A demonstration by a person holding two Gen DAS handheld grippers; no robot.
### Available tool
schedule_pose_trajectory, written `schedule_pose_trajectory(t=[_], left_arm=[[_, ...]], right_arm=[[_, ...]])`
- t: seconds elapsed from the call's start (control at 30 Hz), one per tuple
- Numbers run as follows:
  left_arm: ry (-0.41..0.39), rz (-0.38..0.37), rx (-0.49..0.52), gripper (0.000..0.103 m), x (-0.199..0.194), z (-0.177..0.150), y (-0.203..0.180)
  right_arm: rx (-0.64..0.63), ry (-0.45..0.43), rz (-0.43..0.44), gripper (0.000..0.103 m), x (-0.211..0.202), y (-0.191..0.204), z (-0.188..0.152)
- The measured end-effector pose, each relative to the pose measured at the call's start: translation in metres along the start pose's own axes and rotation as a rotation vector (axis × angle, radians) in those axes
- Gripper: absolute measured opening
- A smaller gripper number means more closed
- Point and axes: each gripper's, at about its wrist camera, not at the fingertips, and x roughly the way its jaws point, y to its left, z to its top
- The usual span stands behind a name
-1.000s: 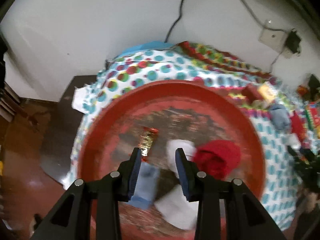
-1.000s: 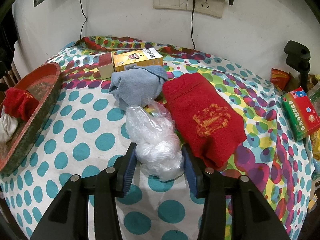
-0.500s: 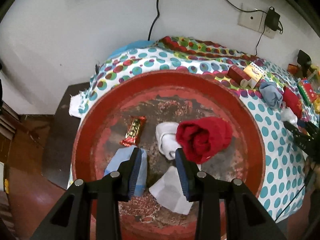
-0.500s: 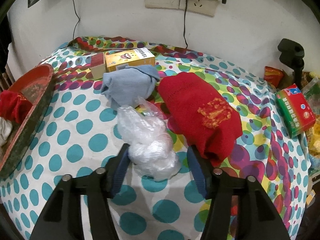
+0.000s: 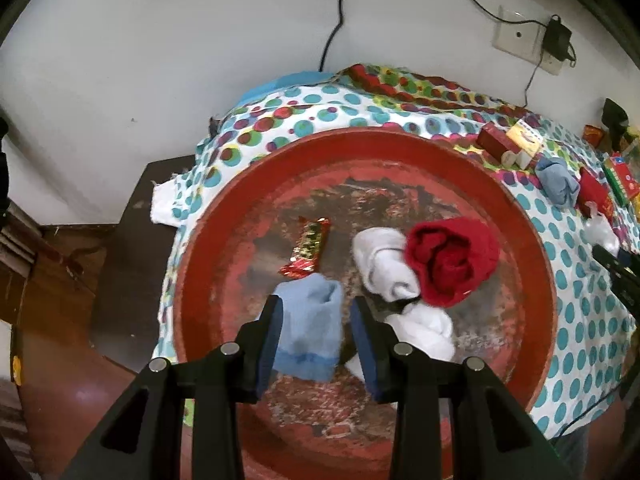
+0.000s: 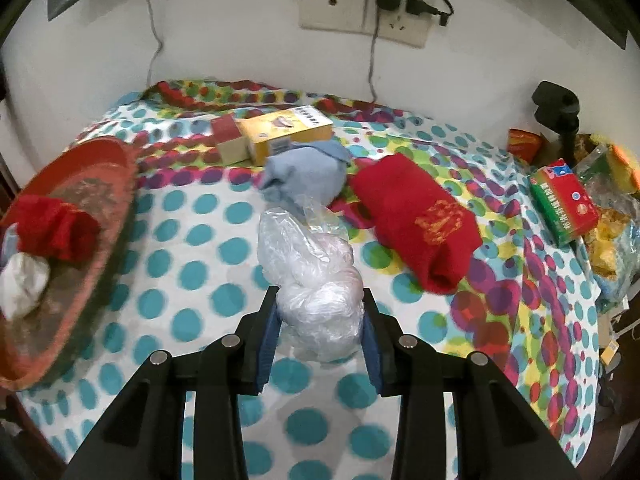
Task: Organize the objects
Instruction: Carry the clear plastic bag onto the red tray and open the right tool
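- Your right gripper (image 6: 319,334) clamps the plastic bag (image 6: 312,276); its jaws have just been closing.
- Your left gripper (image 5: 316,340) hangs released over the tray (image 5: 208,280).
- A blue cloth (image 6: 308,172) and red towel (image 6: 416,216) lie behind the bag.

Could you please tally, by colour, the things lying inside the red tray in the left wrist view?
Inside the red tray:
Red: 2, the bundled cloth and the snack bar
White: 2, the rolled sock and the crumpled cloth
Light blue: 1, the folded cloth
Total: 5
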Motion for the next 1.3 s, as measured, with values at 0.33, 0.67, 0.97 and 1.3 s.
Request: schedule_pose_trajectory(t=[0.33, 0.67, 0.97, 1.3], left_arm=[[-0.013, -0.034, 0.049, 0.036, 0.000, -0.006, 0.001], [0.001, 0.000, 0.095, 0.036, 0.009, -0.013, 0.003], [-0.004, -0.006, 0.079, 0.036, 0.008, -0.015, 0.011], [-0.001, -0.013, 0.055, 0.036, 0.007, -0.017, 0.022]], right_arm=[[-0.026, 0.033, 0.039, 0.035, -0.013, 0.051, 0.004], [-0.052, 0.058, 0.103, 0.035, -0.027, 0.092, 0.008], [-0.119, 0.047, 0.144, 0.035, -0.035, 0.139, 0.015], [-0.175, 0.076, 0.170, 0.035, -0.030, 0.183, 0.014]])
